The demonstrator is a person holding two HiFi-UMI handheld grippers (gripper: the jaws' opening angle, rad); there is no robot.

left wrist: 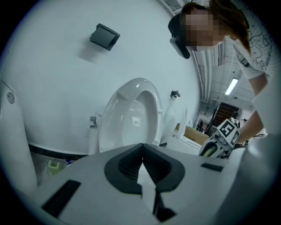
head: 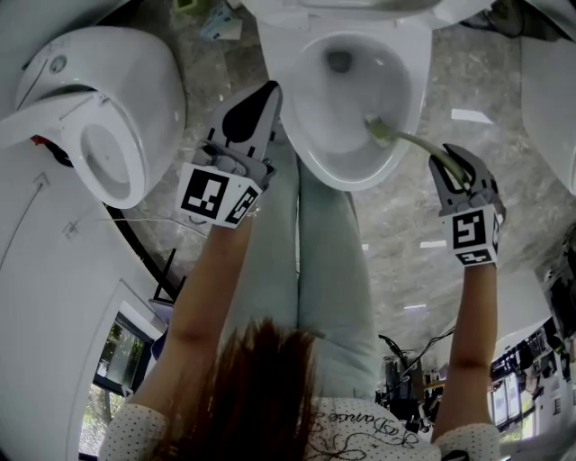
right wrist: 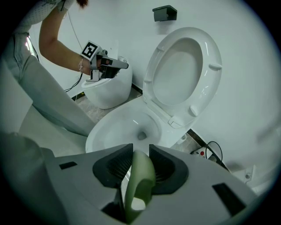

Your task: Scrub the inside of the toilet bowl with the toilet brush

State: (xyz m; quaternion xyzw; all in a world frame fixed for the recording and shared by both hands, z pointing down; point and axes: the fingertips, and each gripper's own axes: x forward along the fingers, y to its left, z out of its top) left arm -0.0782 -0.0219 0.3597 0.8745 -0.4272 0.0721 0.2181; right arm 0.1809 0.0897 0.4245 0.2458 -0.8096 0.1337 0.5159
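In the head view the toilet bowl (head: 346,158) sat at the top centre of the frame, open, with its drain hole (head: 339,61) near the upper edge. The toilet brush (head: 382,132) reached into it from the right. Its head lay against the bowl's right inner side, and its pale green handle (head: 423,144) curved out over the bowl's edge to the right claw (head: 453,169) at the right of the frame. The right gripper view showed that claw clamped on the handle, which stood between the two dark ribbed pads (right wrist: 112,169) (the brush head itself was hidden below the claw there). The bowl lay just beyond, and the raised seat (right wrist: 182,72) leaned back against the white wall (right wrist: 246,88) in the upper right.

The left claw (head: 261,99) hovered at the left edge of the bowl, above the person's legs (head: 310,252) in light trousers; whether it touched the bowl could not be told. In the left gripper view its jaws were together at the tips, holding nothing, and they pointed toward the raised seat.

A second toilet (head: 108,117) stood at the upper left of the head view, well apart from the brush. The floor (head: 459,81) was grey mottled stone. A small black box (right wrist: 164,13) was fixed to the wall at the top of the right gripper view.
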